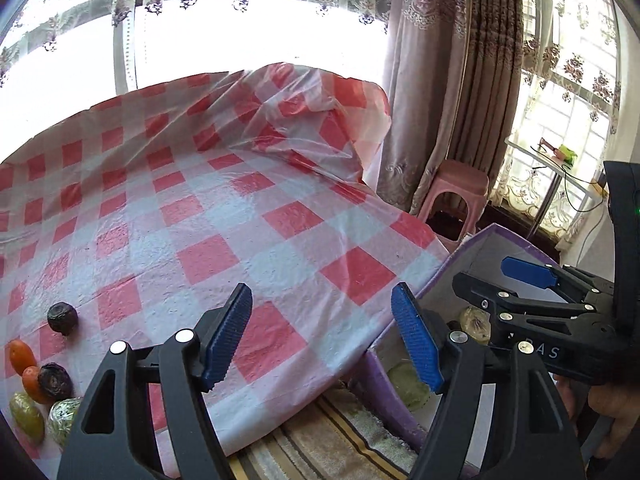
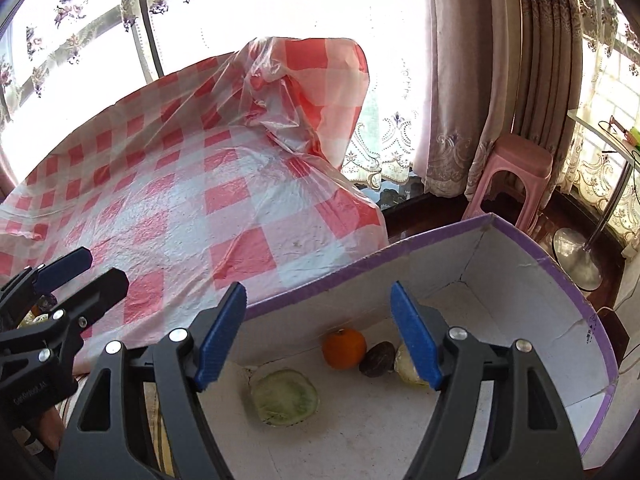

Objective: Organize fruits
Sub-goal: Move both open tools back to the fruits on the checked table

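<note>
My left gripper [image 1: 324, 336] hangs open and empty over the red-checked tablecloth [image 1: 208, 220]. Several small fruits lie at the cloth's near left: a dark one [image 1: 62, 318], two orange ones [image 1: 22, 356], another dark one [image 1: 55, 380] and a yellow-green one [image 1: 26, 416]. My right gripper [image 2: 320, 336] is open with nothing between its pads, above the purple-rimmed white box [image 2: 520, 300]. On the box floor lie an orange fruit [image 2: 344, 349], a dark fruit [image 2: 377, 359], a pale yellow fruit [image 2: 404, 366] partly behind a pad, and a flat green fruit [image 2: 285, 398]. The two grippers are close side by side.
The box [image 1: 440, 276] sits just past the table's right edge on a striped cloth [image 1: 340, 432]. A pink stool [image 2: 516, 176] stands behind it by the curtains [image 2: 480, 80]. A metal stand base [image 2: 576, 256] is on the floor at right. The tablecloth bunches up at the far corner [image 2: 304, 92].
</note>
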